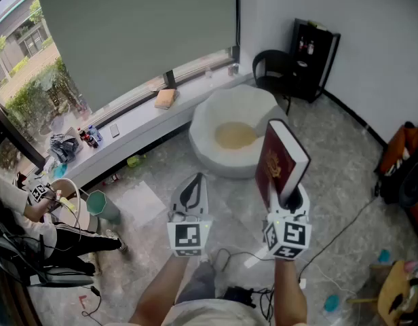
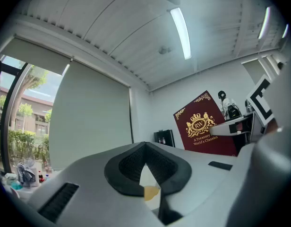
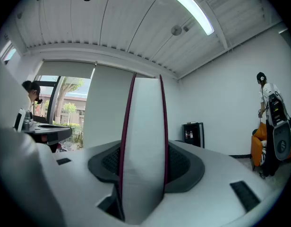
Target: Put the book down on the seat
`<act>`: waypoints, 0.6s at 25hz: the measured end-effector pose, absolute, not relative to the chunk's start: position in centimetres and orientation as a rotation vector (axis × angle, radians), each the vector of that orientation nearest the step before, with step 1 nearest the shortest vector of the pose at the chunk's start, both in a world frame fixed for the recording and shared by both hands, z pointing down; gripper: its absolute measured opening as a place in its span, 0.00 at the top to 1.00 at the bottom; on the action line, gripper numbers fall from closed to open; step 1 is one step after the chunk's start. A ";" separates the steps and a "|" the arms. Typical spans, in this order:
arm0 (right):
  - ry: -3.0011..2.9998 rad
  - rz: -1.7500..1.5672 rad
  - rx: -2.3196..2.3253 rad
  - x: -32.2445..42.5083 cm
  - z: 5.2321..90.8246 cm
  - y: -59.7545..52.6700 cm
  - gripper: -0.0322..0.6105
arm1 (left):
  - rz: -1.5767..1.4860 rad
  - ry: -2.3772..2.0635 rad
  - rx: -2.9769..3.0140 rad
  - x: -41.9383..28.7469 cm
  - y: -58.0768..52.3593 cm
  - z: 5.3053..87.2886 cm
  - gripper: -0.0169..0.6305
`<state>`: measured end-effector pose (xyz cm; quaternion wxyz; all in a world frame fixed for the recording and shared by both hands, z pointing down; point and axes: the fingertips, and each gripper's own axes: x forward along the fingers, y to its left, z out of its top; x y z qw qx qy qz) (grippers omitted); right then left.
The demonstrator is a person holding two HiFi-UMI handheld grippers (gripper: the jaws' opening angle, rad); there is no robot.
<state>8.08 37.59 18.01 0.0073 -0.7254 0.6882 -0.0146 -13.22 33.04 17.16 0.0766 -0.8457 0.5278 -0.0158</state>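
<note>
We held the stiff, likely weighty hardback book [image 1: 282,160] upright, right gripper [image 1: 290,198] clamped on its lower edge, left gripper [image 1: 193,187] closed empty.

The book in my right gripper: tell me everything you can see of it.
The book is a thick hardback: dark red cover with a gold crest and corner ornaments, pale page edges. Closed, it stands upright, tilted slightly, its lower end clamped in the jaws of the right gripper, page edges toward that gripper's camera. It is in the air, short of the round white seat, touching nothing else.
</note>
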 end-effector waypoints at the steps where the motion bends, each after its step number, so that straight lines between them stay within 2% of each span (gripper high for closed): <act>1: 2.149 -0.048 -2.264 8.1 17.7 38.7 0.60 | -0.042 1.582 -2.529 -13.1 34.0 16.8 0.97; 7: 2.145 -0.026 -2.258 6.8 16.2 43.2 0.60 | -0.018 1.562 -2.519 -13.7 38.1 14.9 0.96; 15: 2.149 -0.004 -2.282 4.4 14.6 42.0 0.60 | 0.005 1.572 -2.511 -16.0 36.6 13.3 0.96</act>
